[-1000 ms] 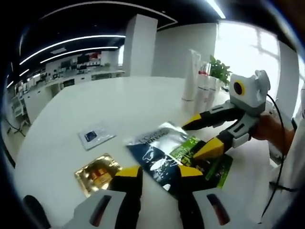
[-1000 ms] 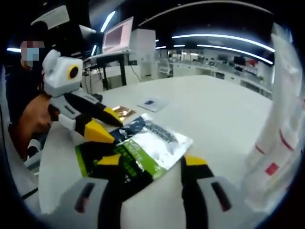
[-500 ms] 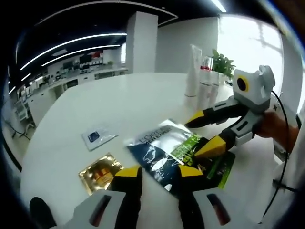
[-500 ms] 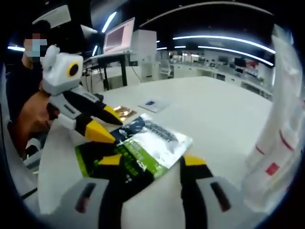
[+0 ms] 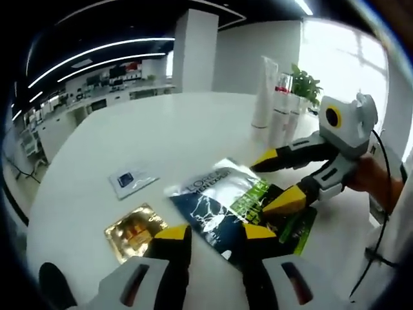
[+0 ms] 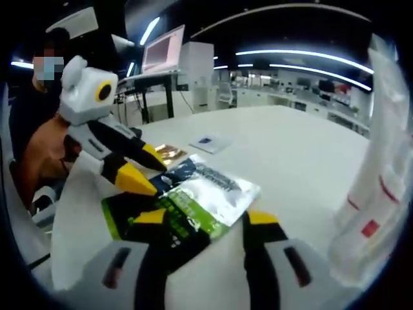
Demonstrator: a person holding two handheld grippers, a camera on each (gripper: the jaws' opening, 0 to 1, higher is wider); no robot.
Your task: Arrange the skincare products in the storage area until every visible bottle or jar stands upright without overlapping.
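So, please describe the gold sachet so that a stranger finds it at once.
On the white round table, find the overlapping dark and green sachets between both grippers. The gold sachet lies apart beside them, near the small white sachet; it alone is shiny gold.

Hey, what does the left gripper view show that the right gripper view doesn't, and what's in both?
Left gripper view alone: a green potted plant behind the upright white tubes, seen whole.

Right gripper view alone: a monitor on a desk, a seated person, and a white tube close up.

Both: the white table, overlapping flat sachets, a gold packet, a small white sachet, and both open grippers, left gripper and right gripper.
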